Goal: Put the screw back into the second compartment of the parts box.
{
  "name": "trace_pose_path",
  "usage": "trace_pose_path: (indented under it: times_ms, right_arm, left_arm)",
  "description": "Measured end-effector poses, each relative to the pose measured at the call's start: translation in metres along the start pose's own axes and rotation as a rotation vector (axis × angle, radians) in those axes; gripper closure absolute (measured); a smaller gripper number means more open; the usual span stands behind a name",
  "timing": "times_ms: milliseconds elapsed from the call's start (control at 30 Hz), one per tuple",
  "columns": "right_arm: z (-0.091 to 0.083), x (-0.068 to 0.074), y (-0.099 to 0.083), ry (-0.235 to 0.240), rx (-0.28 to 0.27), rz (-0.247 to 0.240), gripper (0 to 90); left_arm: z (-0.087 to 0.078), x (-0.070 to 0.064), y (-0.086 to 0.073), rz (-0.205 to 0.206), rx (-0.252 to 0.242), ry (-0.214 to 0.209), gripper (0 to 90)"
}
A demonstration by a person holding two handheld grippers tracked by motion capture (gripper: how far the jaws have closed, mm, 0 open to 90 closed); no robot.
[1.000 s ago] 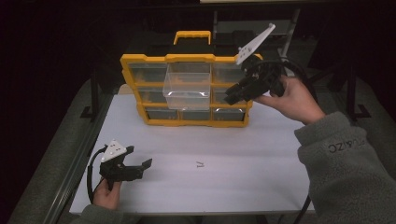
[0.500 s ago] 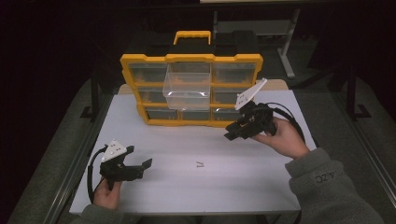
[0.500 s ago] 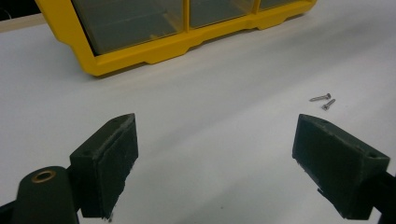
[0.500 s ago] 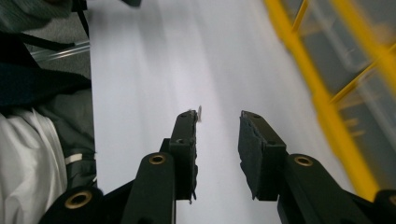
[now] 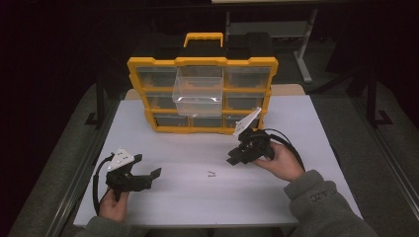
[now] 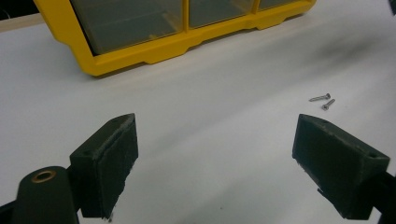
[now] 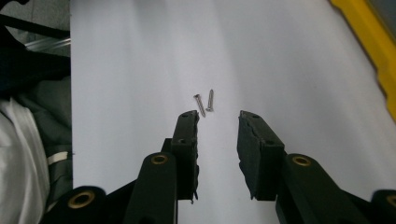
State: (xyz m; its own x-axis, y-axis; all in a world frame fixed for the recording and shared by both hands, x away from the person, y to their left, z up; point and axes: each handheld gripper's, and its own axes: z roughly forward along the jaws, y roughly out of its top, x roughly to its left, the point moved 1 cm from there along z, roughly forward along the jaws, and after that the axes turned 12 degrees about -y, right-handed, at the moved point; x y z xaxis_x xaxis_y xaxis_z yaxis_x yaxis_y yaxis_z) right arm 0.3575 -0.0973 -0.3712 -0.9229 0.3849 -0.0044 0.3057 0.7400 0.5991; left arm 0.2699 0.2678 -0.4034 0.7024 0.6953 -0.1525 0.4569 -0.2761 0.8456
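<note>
Right gripper (image 5: 236, 159) is sitting low over the white table (image 5: 306, 123), jaws parted to a narrow gap, holding nothing. In the right gripper view the right gripper (image 7: 218, 121) is pointing straight at two small screws (image 7: 204, 102), which are lying just past its jaw tips, side by side and nearly touching, slightly fanned apart at one end. Neither jaw is touching them.

The right hand (image 5: 279, 160) is wrapping the gripper body from behind, the grey plate tilting up toward the organizer, the cable looping round the back of the hand. The forearm in a grey sleeve (image 5: 321, 207) is coming in from the bottom right corner, angled inward toward table centre.

Left gripper (image 5: 154, 174) is resting at the front left of the table, jaws spread wide, empty. In the left gripper view the left gripper (image 6: 215, 154) is facing across the bare table with the screws (image 6: 323, 100) well ahead, off toward its right jaw. The left hand (image 5: 112, 202) is gripping it from below at the table edge, cable curling to the left.

In the high view the screws (image 5: 211, 174) are lying on the table between the two grippers, nearer the right one.

Behind them, the yellow organizer (image 5: 202, 61) is standing upright at the back of the table, one clear drawer (image 5: 197, 94) pulled out from its middle column.
</note>
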Motion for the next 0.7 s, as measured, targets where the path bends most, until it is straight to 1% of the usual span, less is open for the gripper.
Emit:
trace_pose_path:
  times_ms: [67,133,333,467,500,600,667,700]
  right_arm:
    - [0.008,0.002,0.000,-0.004,0.007,0.001,67.4]
    - [0.015,0.004,0.001,0.005,0.017,-0.001,67.5]
    - [0.037,0.008,0.002,0.007,0.028,-0.025,68.4]
    - [0.051,0.010,0.003,0.009,0.033,-0.025,68.8]
    - [0.053,0.011,0.004,0.008,0.046,-0.016,68.9]
    - [0.062,0.011,0.005,0.007,0.031,-0.033,69.5]
    - [0.066,0.012,0.006,0.009,0.044,-0.016,70.1]
    - [0.069,0.013,0.006,0.006,0.048,-0.017,70.3]
  left_arm:
    - [0.000,0.000,0.000,0.001,0.002,0.000,13.9]
    - [0.000,0.000,0.000,0.000,0.001,-0.001,13.9]
    - [0.001,0.000,0.000,-0.003,-0.002,-0.002,13.9]
    - [0.001,0.000,0.000,-0.001,-0.002,-0.002,13.9]
    - [0.001,0.000,0.000,-0.002,-0.001,-0.002,13.9]
    - [0.001,0.000,0.000,0.000,-0.001,-0.002,13.9]
    - [0.001,0.000,0.000,-0.002,-0.002,-0.002,13.9]
    - [0.001,0.000,0.000,-0.001,-0.002,-0.003,13.9]
